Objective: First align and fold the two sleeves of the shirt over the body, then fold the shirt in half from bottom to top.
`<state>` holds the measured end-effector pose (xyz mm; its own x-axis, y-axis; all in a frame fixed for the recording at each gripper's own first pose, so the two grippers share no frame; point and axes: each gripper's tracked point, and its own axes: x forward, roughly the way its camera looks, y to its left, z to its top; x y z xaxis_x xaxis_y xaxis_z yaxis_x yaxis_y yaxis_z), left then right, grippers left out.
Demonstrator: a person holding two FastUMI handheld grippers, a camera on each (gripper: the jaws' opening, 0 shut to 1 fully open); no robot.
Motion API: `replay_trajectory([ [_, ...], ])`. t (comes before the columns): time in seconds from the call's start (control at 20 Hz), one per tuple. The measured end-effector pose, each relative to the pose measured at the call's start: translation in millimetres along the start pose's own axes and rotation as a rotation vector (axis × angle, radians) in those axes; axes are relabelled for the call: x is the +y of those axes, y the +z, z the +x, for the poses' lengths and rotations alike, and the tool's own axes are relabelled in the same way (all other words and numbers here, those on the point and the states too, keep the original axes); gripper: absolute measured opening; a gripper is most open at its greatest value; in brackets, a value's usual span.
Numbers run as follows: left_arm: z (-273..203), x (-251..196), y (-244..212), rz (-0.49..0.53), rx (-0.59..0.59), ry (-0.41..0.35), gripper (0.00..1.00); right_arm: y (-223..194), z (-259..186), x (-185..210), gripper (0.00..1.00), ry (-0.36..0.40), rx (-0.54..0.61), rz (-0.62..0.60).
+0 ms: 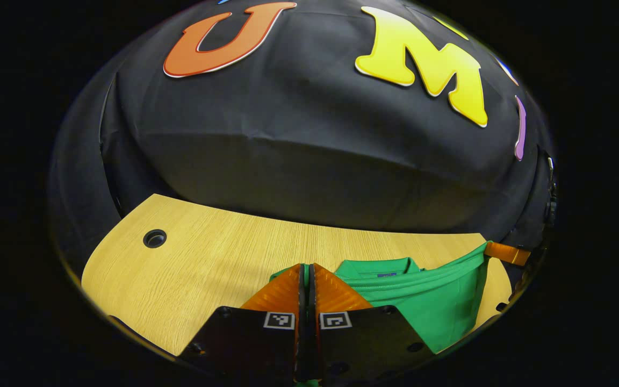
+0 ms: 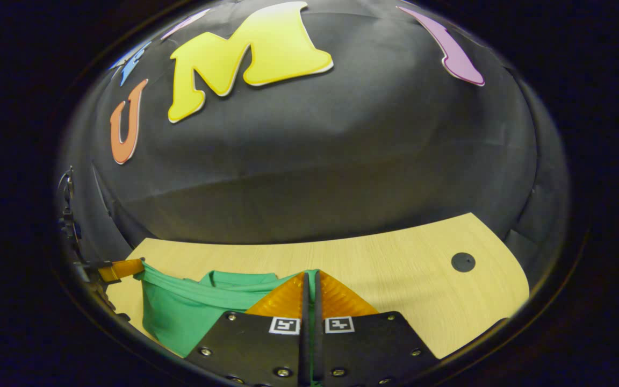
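In the left gripper view the left gripper [image 1: 307, 267] has its fingers pressed together on a thin edge of the green shirt [image 1: 427, 301]; a sliver of cloth shows between them at the tips and again at the bottom of the view; the shirt spreads to the right of the fingers, its collar [image 1: 378, 267] just ahead and to the right of the tips, lying on the wooden table [image 1: 207, 269]; a raised band of cloth runs off to the far right, where the right gripper [image 1: 505, 252] grips its end; a round hole [image 1: 155, 238] sits in the table well to the left and ahead.

In the right gripper view the right gripper [image 2: 309, 275] is likewise pinched on the shirt's edge, cloth showing in the narrow slot between the fingers; the shirt [image 2: 180, 317] lies to the left of the fingers, collar just ahead and left; the raised band stretches to the left gripper at the far left; the table [image 2: 395, 279] extends ahead and right, with a dark hole [image 2: 463, 262] well to the right.
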<state>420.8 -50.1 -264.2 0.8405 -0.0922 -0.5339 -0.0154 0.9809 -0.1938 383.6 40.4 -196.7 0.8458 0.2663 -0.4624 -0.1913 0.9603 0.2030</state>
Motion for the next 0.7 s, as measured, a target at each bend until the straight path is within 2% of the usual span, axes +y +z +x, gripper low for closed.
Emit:
replay_trajectory([
  [0.05,6.5,-0.4,-4.4,0.005,0.006,-0.002,0.03,-4.1,4.8,-1.1,0.02,-0.002,0.004,-0.002],
  [0.15,25.9,12.3,-19.4,0.055,0.031,0.064,0.04,-30.5,24.1,-6.7,0.02,-0.024,0.063,-0.013],
  [0.25,14.1,10.4,-43.6,0.083,0.095,0.061,0.65,-63.7,19.8,-5.0,0.64,-0.03,0.145,-0.003],
  [0.3,29.1,12.3,-54.2,0.097,0.105,0.066,0.95,-73.2,29.7,-7.4,0.94,-0.034,0.157,0.011],
  [0.35,31.9,11.0,-57.1,0.109,0.101,0.063,0.98,-77.6,30.9,-8.7,0.95,-0.041,0.153,0.023],
  [0.5,23.0,3.3,-45.1,0.129,0.072,0.055,0.98,-76.8,26.0,-10.8,0.96,-0.059,0.118,0.024],
  [0.7,2.5,-8.7,-21.2,0.122,0.014,0.038,0.98,-48.1,4.8,-7.1,0.96,-0.053,0.048,0.001],
])
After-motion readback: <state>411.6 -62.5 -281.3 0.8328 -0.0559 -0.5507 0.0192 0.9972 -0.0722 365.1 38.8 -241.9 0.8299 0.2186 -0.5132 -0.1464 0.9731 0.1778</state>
